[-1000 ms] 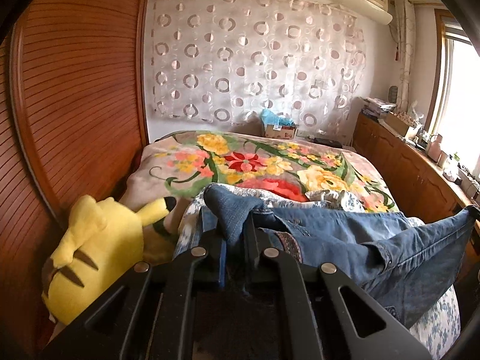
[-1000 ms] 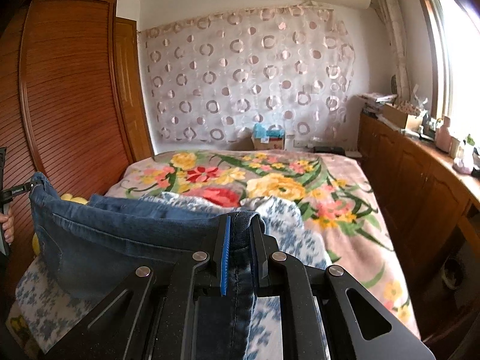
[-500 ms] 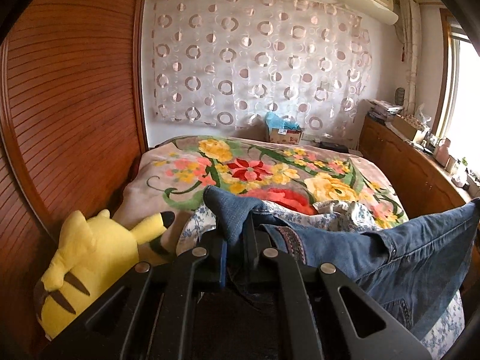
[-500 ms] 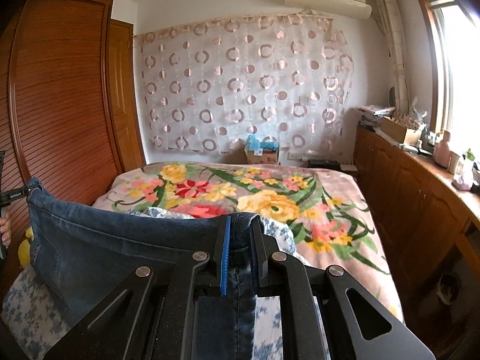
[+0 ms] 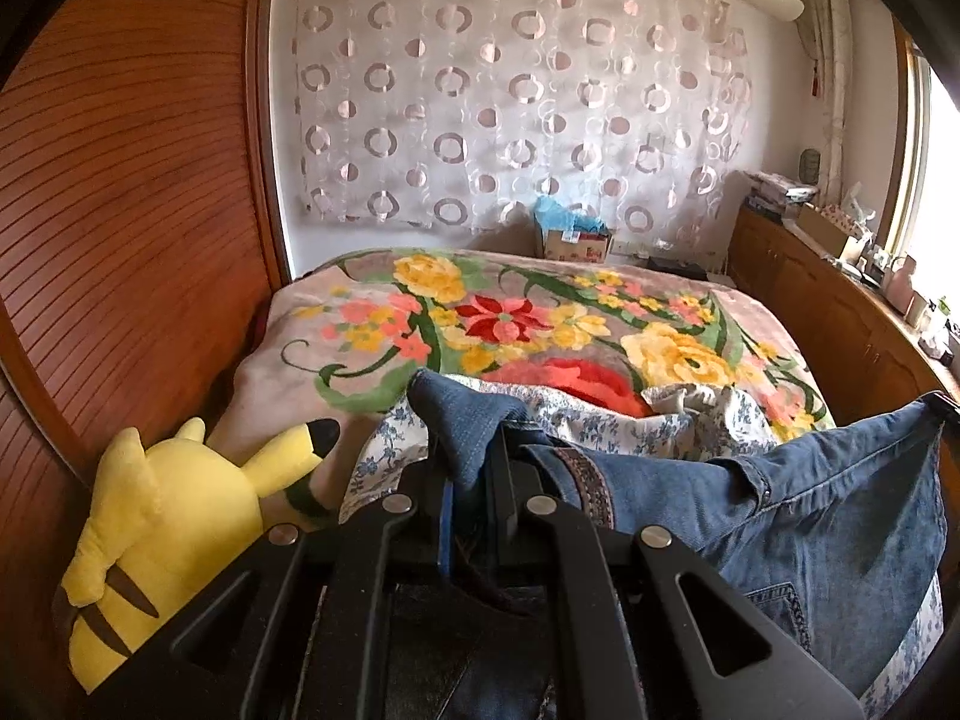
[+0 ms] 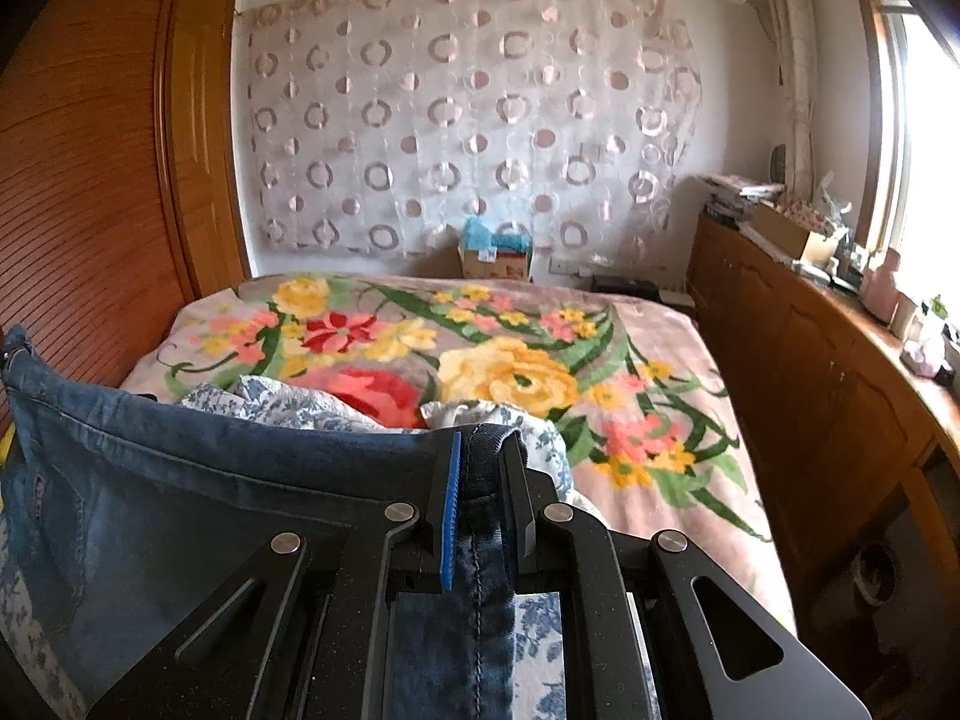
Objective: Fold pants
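The blue denim pants (image 5: 810, 504) hang stretched between my two grippers above the near end of the bed. My left gripper (image 5: 474, 456) is shut on one corner of the waistband, and a point of denim sticks up between its fingers. My right gripper (image 6: 480, 456) is shut on the other waistband corner; the pants (image 6: 180, 480) spread to the left from it. The rest of the pants hangs below both views and is hidden.
A bed with a floral blanket (image 6: 510, 354) lies ahead, with a blue-and-white patterned quilt (image 5: 630, 420) at its near end. A yellow plush toy (image 5: 168, 528) lies at the left by the wooden wardrobe (image 5: 120, 210). A wooden cabinet (image 6: 840, 396) lines the right wall. A cardboard box (image 6: 495, 261) stands beyond the bed.
Both grippers have risen with the pants; the bed and plush toy sit lower and farther in both views. The waistband stays stretched between them.
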### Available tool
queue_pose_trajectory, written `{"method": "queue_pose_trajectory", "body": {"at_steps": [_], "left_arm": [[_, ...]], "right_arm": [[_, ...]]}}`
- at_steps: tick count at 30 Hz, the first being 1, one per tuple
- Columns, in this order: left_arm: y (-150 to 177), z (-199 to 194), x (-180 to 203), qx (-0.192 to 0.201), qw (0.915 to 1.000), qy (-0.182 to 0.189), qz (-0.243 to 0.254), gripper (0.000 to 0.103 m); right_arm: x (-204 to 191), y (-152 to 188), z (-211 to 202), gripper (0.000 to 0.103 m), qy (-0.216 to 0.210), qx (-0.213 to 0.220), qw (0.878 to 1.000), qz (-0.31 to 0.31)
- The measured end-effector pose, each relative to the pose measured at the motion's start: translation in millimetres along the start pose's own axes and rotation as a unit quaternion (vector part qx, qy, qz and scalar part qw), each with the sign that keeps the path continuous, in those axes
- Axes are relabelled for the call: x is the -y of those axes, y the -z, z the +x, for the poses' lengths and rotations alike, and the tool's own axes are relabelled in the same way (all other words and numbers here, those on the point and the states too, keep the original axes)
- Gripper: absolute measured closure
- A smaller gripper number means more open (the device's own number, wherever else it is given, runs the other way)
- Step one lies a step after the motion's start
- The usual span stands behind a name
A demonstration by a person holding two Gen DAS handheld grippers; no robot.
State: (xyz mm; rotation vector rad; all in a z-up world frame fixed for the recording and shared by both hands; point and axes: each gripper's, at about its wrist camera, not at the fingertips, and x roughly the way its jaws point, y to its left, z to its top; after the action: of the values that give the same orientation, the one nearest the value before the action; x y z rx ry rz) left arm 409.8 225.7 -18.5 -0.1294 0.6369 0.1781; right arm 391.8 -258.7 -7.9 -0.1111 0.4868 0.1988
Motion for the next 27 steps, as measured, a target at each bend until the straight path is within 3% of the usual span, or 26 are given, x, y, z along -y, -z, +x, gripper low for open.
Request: {"method": "queue_pose_trajectory", "body": {"at_steps": [2, 4, 7, 9, 10, 14, 17, 27], "left_arm": [[2, 2, 1, -0.009, 0.9999, 0.005, 0.008, 0.094], [5, 3, -2, -0.021, 0.9997, 0.006, 0.010, 0.086], [8, -2, -7, -0.031, 0.9994, 0.011, 0.003, 0.075], [10, -6, -11, -0.037, 0.9992, 0.014, -0.001, 0.059], [12, -9, -13, -0.039, 0.9991, 0.018, -0.003, 0.057], [18, -12, -15, -0.054, 0.9982, 0.025, 0.000, 0.055], [23, -11, -15, -0.074, 0.9963, 0.045, 0.002, 0.025], [47, -31, -4, -0.069, 0.9968, 0.032, 0.025, 0.025]], "right_arm": [[-1, -3, 2, 0.092, -0.005, -0.009, 1.000, 0.006], [-3, -9, 8, 0.092, -0.009, -0.023, 1.000, 0.008], [-1, -19, 12, 0.092, -0.003, -0.032, 0.999, 0.001], [3, -29, 12, 0.092, -0.001, -0.036, 0.999, 0.004], [4, -30, 10, 0.091, -0.002, -0.036, 0.999, 0.008], [4, -35, 8, 0.074, 0.009, -0.041, 0.999, 0.010], [5, -31, 7, 0.062, 0.003, -0.042, 0.999, 0.016], [3, 0, -31, 0.059, -0.019, -0.064, 0.998, 0.005]]}}
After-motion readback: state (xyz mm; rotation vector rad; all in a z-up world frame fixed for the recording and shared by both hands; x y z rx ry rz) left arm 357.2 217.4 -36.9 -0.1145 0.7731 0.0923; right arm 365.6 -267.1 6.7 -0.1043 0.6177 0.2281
